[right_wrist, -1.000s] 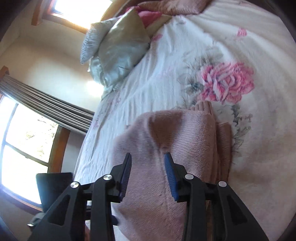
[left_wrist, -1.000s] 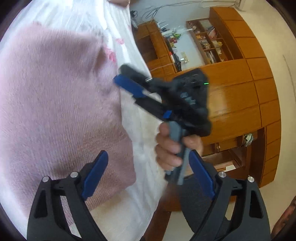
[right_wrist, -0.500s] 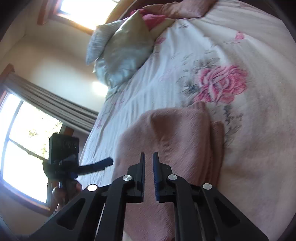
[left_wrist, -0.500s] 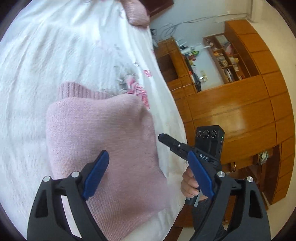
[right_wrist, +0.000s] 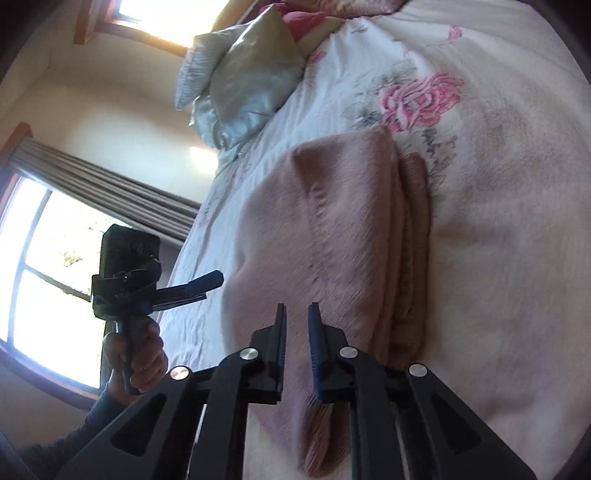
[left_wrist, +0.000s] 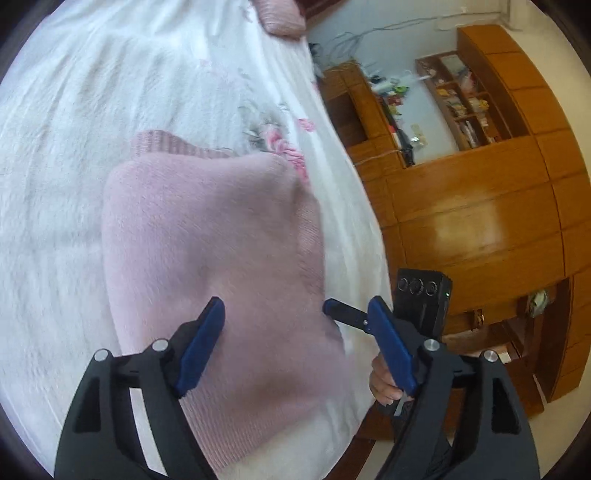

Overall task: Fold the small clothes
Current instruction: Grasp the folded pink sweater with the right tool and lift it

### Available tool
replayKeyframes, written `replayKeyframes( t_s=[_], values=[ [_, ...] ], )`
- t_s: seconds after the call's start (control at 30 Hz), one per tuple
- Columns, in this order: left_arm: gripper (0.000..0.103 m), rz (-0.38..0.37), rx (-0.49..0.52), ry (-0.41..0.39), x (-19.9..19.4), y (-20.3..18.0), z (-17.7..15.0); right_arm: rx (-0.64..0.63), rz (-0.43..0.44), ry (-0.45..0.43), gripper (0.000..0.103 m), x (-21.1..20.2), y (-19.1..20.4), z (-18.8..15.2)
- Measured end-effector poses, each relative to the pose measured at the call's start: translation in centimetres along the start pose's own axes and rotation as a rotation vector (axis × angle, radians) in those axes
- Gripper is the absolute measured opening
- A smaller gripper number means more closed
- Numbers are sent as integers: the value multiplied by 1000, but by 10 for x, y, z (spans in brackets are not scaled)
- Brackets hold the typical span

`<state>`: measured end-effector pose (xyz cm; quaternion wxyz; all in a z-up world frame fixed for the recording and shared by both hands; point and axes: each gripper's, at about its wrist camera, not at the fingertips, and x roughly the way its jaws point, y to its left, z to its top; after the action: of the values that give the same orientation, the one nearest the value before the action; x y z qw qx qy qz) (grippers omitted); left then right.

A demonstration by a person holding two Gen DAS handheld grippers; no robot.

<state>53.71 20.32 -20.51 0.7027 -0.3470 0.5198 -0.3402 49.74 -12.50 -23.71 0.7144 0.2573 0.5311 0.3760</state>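
A pink knit sweater point(left_wrist: 207, 251) lies folded into a thick pad on the white floral bedspread point(left_wrist: 74, 147). My left gripper point(left_wrist: 295, 317) hovers open above its near end, blue pads wide apart and nothing between them. The right wrist view shows the sweater point(right_wrist: 332, 240) with its stacked folded edges along the right side. My right gripper point(right_wrist: 297, 319) hangs just above its near end, jaws drawn almost together and holding nothing. Each gripper shows in the other's view: the right gripper point(left_wrist: 345, 314) at the bed's edge, the left gripper point(right_wrist: 203, 282) held by a hand point(right_wrist: 138, 356).
Pillows point(right_wrist: 240, 85) lie at the head of the bed, with a window point(right_wrist: 48, 258) and curtains beyond. A wooden wardrobe point(left_wrist: 480, 221) with cluttered shelves stands close beside the bed edge. Another pink piece of cloth point(left_wrist: 280, 18) lies far up the bed.
My right gripper's jaws have closed from a wide gap to a narrow one. Both grippers have drawn back from the sweater, which stays folded in place.
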Motion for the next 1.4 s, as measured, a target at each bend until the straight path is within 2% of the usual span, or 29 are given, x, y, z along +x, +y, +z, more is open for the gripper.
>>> replayKeyframes(
  t_s=[0.03,0.1,0.17,0.27,0.33,0.37,0.4,0.47,0.53,0.57,0.6,0.7,0.77,1.0,1.07,1.13,1.27,1.4],
  values=[
    [78,11,16,12,4,-1,-6,-7,-3,9,13,2,4,-8],
    [78,63,-29,39,18,14,-9,18,-57,21,11,9,-5,-19],
    [73,45,-72,42,26,29,-8,71,-123,28,0,17,-28,-24],
    [74,60,-100,26,15,19,-10,101,-118,15,2,10,-28,-30],
    [82,11,-69,-17,-8,4,-20,61,-106,-7,21,-5,-6,-35],
    [88,13,-45,-42,-21,-2,-27,41,-82,-13,21,-12,5,-39],
    [91,42,-25,-72,-35,-4,-38,20,-64,-10,24,-17,16,-44],
    [95,105,-27,-112,-56,6,-60,6,-55,5,38,-23,27,-53],
    [96,143,-107,-80,-60,35,-75,45,-82,-5,79,-29,20,-52],
    [96,134,-161,-62,-60,50,-80,65,-89,-22,81,-33,12,-47],
    [96,102,-208,-50,-59,63,-83,103,-76,-27,81,-37,0,-40],
    [96,3,-288,-16,-50,93,-85,244,43,-17,82,-43,-41,-14],
    [96,-45,-316,4,-41,108,-82,284,64,-7,84,-41,-61,8],
    [96,-186,-248,29,-4,109,-72,283,88,66,84,9,-92,76],
    [96,-199,-215,53,11,105,-73,239,79,99,85,31,-86,88],
    [96,-212,-187,70,22,100,-72,192,78,120,90,48,-77,95],
    [96,-225,-180,70,33,97,-75,165,74,135,93,77,-65,112],
    [96,-157,-198,68,38,91,-73,127,47,155,93,93,-52,116]
  ],
)
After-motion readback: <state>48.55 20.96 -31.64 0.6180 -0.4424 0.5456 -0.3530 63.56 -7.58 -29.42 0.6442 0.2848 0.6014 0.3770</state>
